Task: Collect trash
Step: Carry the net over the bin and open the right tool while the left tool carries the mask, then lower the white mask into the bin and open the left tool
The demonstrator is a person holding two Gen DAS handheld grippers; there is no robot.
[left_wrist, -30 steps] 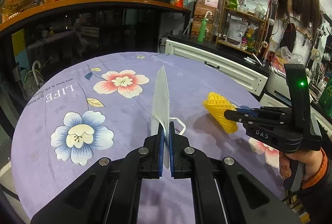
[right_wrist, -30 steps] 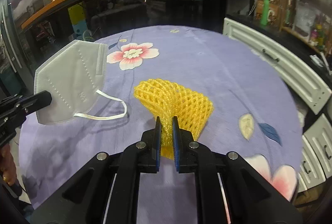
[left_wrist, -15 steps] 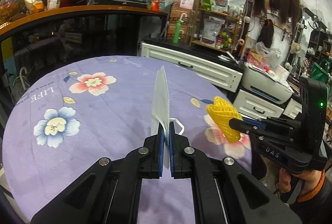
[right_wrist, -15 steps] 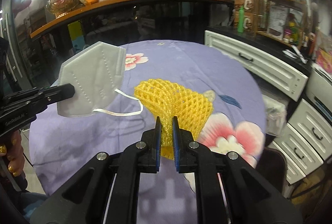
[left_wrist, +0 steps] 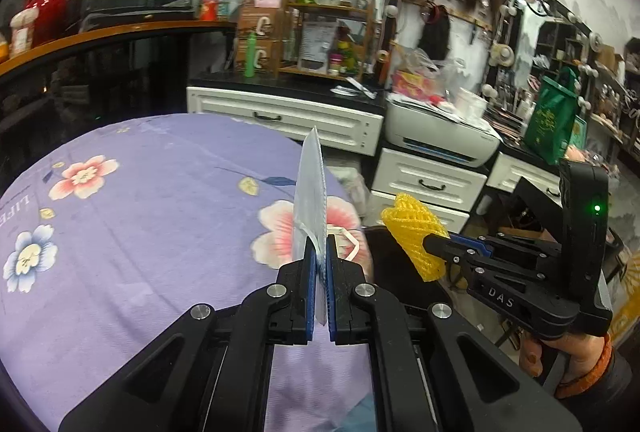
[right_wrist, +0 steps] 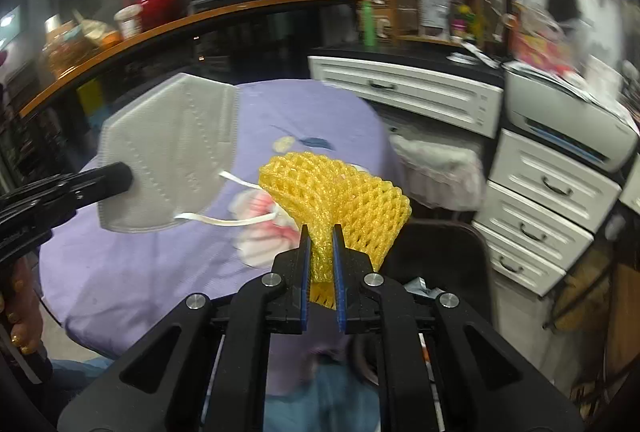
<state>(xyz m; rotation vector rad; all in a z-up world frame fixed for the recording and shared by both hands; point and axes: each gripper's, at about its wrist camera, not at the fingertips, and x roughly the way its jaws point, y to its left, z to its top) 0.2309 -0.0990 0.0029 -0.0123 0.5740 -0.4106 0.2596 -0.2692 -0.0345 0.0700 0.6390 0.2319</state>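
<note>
My left gripper (left_wrist: 319,246) is shut on a grey folded face mask (left_wrist: 310,191), held edge-on above the right part of the purple flowered tablecloth (left_wrist: 140,216). From the right wrist view the same mask (right_wrist: 168,155) shows flat, its white ear loop (right_wrist: 224,220) dangling. My right gripper (right_wrist: 321,232) is shut on a yellow foam fruit net (right_wrist: 340,195). In the left wrist view that net (left_wrist: 416,232) hangs past the table's right edge, above a dark bin (right_wrist: 444,252), with the right gripper (left_wrist: 434,242) pinching it.
White drawer cabinets (right_wrist: 548,207) and a printer (left_wrist: 440,135) stand beyond the table on the right. A curved wooden counter (right_wrist: 192,23) with a red vase and jars runs behind. The dark bin holds some scraps. A hand (left_wrist: 568,352) grips the right tool.
Both grippers swung right across the table with their loads; the view now shows the table's right edge, the drawers and the dark bin below the net.
</note>
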